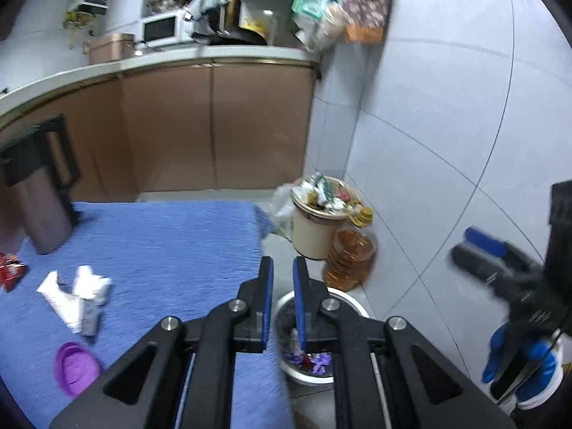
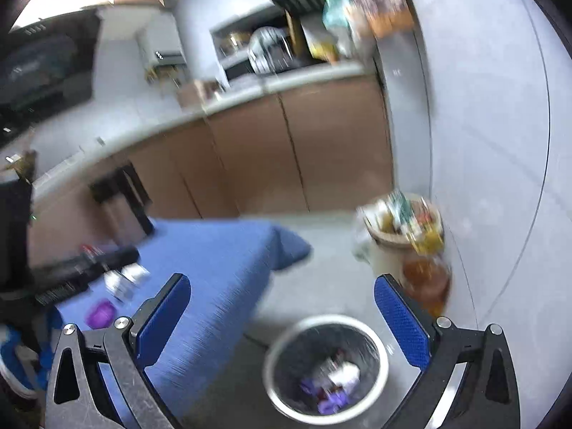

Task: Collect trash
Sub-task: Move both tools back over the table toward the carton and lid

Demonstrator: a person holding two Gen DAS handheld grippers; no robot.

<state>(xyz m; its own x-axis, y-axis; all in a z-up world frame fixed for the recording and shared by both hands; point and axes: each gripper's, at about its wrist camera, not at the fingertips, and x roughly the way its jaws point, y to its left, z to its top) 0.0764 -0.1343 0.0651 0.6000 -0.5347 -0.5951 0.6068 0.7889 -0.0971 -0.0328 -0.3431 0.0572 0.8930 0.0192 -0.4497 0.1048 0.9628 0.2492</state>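
Observation:
A white-rimmed trash bin [image 2: 323, 366] with a black liner stands on the floor beside the blue-clothed table [image 1: 171, 246]; purple, white and red scraps lie inside it. My right gripper [image 2: 282, 318] is open and empty above the bin. My left gripper [image 1: 283, 275] has its jaws close together with nothing between them, at the table's right edge over the bin [image 1: 311, 343]. On the cloth lie crumpled white wrappers [image 1: 77, 296], a purple lid [image 1: 75, 368] and a red wrapper [image 1: 10, 271]. The right gripper also shows in the left wrist view [image 1: 475, 246].
A dark kettle [image 1: 43, 186] stands at the table's far left. A full cream bucket of rubbish [image 1: 321, 221] and an oil bottle [image 1: 352, 254] stand by the tiled wall. Brown cabinets [image 1: 214, 125] and a cluttered counter lie behind.

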